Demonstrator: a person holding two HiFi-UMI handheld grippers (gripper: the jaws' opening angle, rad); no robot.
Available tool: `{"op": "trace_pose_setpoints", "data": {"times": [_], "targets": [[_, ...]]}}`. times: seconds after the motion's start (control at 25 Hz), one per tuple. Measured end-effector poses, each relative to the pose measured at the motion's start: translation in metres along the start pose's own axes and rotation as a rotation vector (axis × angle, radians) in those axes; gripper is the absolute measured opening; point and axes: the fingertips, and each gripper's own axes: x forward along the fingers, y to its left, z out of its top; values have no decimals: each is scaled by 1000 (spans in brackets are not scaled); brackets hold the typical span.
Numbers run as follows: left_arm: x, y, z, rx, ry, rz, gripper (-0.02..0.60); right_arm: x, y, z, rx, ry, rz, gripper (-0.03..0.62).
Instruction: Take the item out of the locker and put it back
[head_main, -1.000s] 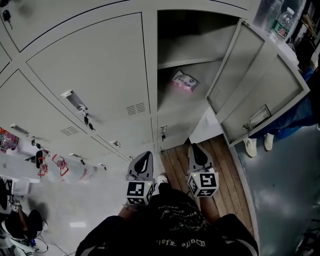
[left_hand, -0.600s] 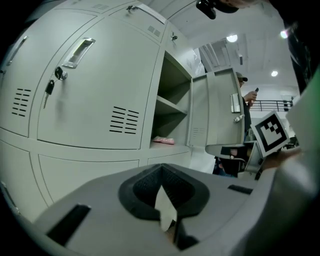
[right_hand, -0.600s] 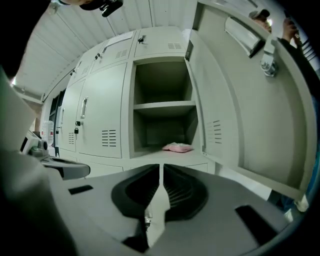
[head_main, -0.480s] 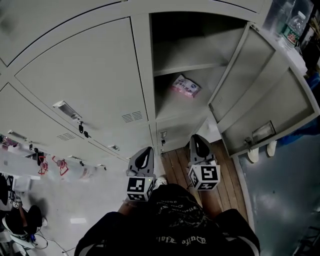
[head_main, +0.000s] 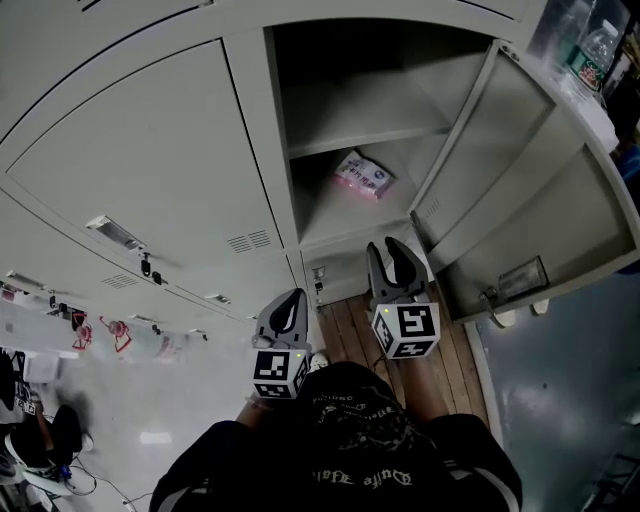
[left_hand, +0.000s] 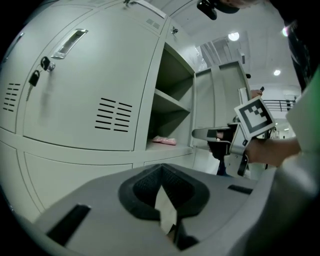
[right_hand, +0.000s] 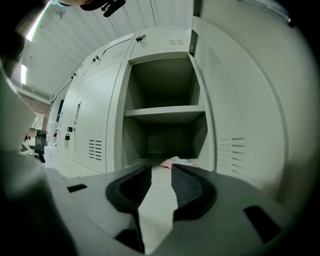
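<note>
A pink packet (head_main: 361, 175) lies on the floor of the open locker compartment, under its shelf (head_main: 350, 135). It also shows in the left gripper view (left_hand: 163, 141) and, just past the jaws, in the right gripper view (right_hand: 178, 162). My right gripper (head_main: 388, 250) is held level in front of the compartment's lower edge, short of the packet. Its jaws have just been opening and now stand open with nothing between them (right_hand: 161, 167). My left gripper (head_main: 288, 305) hangs lower and to the left, before the closed doors. It is shut and empty (left_hand: 161, 166).
The locker door (head_main: 520, 170) stands swung open at the right. Closed locker doors (head_main: 150, 170) with keys in them fill the left. Water bottles (head_main: 590, 50) stand on top at the upper right. A wooden platform (head_main: 345, 325) lies under the locker.
Both grippers have moved toward the locker, the right one also upward to the compartment's lower edge. The right jaws were together before and are now parted.
</note>
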Motion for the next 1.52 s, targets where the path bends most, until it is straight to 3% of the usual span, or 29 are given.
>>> {"op": "trace_pose_setpoints", "data": {"times": [0.88, 1.52], "targets": [[7, 25, -4, -19, 1, 97, 6, 100, -40, 1, -40, 162, -42, 143], [-16, 53, -19, -35, 37, 183, 6, 133, -61, -30, -84, 409, -124, 163]]}}
